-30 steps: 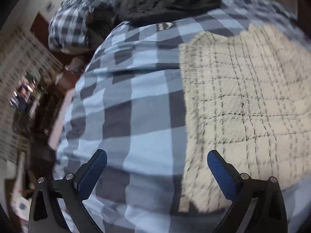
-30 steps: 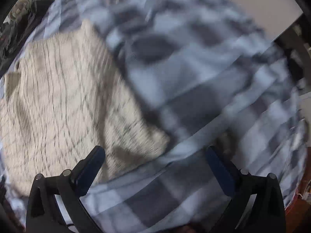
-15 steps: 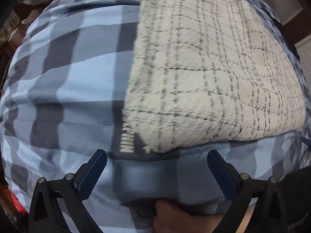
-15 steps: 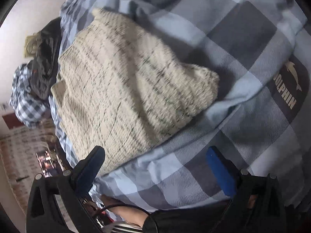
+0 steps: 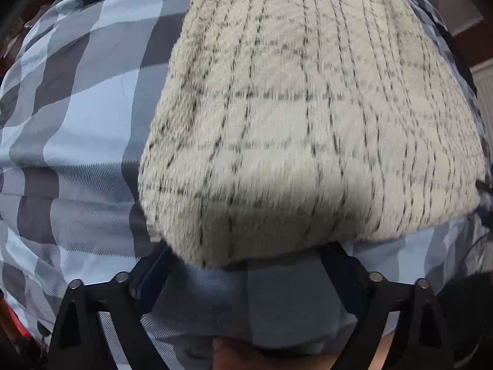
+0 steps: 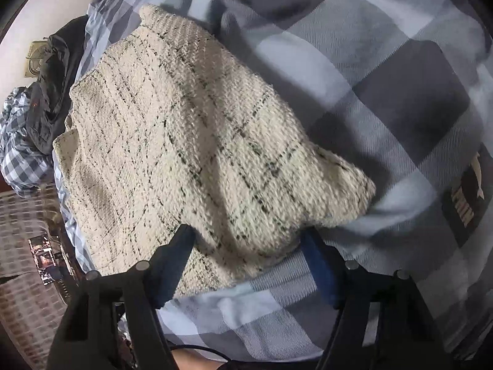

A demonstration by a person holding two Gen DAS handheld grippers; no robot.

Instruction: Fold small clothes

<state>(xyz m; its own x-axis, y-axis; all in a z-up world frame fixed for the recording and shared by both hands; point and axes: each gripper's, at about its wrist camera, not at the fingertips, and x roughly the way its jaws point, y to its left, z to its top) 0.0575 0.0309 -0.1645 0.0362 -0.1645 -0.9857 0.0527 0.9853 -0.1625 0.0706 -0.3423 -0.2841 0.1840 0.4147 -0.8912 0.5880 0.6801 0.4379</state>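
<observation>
A cream knitted garment with thin dark check lines [image 5: 308, 117] lies spread on a blue and grey checked bedspread [image 5: 77, 123]. My left gripper [image 5: 243, 259] is open, its blue-padded fingers straddling the garment's near edge, fingertips partly hidden under the cloth. In the right wrist view the same garment [image 6: 185, 141] lies with one corner pointing right. My right gripper [image 6: 246, 246] is open, its fingers on either side of the garment's near edge, which bulges up between them.
The bedspread [image 6: 385, 92] has a dark label with pale lettering [image 6: 465, 203] at the right. A dark jacket [image 6: 52, 86] and a checked cloth [image 6: 18, 151] are piled at the far left of the bed.
Both grippers have moved in to the garment's near edge, which now lies between each pair of open fingers. The right gripper's jaws look narrower than before.
</observation>
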